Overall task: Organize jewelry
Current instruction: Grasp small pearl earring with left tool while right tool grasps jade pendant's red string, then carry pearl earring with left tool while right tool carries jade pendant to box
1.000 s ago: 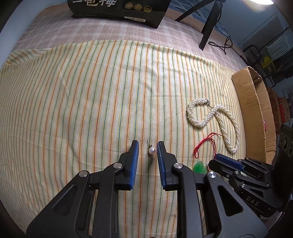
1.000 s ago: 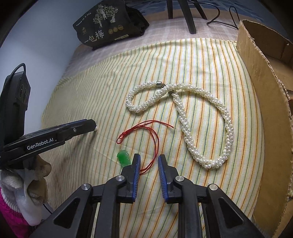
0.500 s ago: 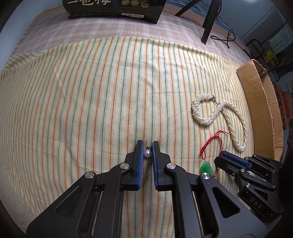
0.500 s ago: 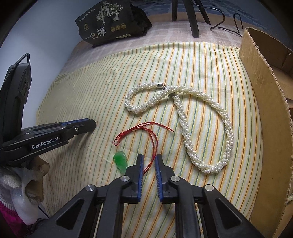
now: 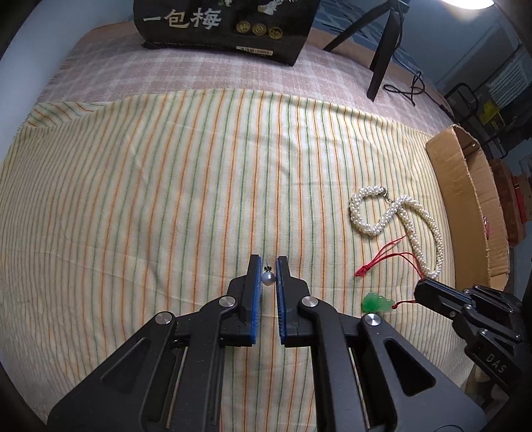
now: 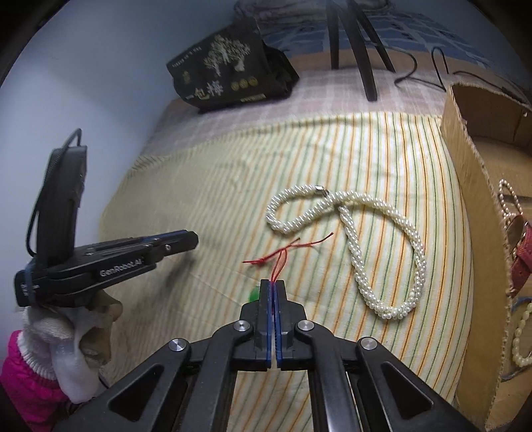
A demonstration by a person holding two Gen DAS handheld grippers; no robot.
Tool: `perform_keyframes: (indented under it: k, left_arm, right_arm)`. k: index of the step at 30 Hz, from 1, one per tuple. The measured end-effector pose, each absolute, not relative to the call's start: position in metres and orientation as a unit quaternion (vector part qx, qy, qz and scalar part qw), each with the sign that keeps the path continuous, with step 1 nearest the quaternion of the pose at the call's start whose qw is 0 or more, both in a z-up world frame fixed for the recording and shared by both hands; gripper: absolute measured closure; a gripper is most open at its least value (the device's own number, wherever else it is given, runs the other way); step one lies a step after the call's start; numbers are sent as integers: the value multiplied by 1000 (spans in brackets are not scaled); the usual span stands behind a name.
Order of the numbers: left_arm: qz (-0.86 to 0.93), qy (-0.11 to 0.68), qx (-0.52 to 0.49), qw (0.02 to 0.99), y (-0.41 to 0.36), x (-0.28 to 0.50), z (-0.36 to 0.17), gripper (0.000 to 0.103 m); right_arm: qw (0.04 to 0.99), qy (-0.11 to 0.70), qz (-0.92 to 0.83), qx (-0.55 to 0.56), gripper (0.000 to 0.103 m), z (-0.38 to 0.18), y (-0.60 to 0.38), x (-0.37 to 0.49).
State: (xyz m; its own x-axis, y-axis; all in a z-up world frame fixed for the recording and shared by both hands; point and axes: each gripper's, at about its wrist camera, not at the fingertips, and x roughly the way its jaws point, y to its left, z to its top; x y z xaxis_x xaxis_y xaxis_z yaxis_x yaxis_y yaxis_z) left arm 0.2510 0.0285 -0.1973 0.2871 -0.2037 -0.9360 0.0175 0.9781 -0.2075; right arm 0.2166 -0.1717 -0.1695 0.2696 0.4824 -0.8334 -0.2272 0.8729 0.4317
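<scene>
My left gripper is shut on a small pearl earring, held just above the striped cloth. My right gripper is shut on the red cord of a green jade pendant; in the right wrist view the pendant peeks out left of the fingers. A white pearl necklace lies looped on the cloth beyond the cord and also shows in the left wrist view. The left gripper appears at the left of the right wrist view.
A cardboard box stands at the right edge and holds more jewelry, with a pearl strand and a red strap. A black printed bag lies at the back. Black tripod legs stand at the back right.
Both grippers closed: the left onto the pearl earring, the right onto the red cord. The cord is now pulled taut and the pendant has shifted with it.
</scene>
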Motion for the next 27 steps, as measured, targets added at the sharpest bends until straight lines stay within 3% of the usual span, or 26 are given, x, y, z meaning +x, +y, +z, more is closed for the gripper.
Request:
perform_keyframes:
  k: [27]
  left_arm:
    - [-136,521,-106,836,-5,210,-110,97]
  right_arm:
    - [851,463,206,136,103,-76,-242,184]
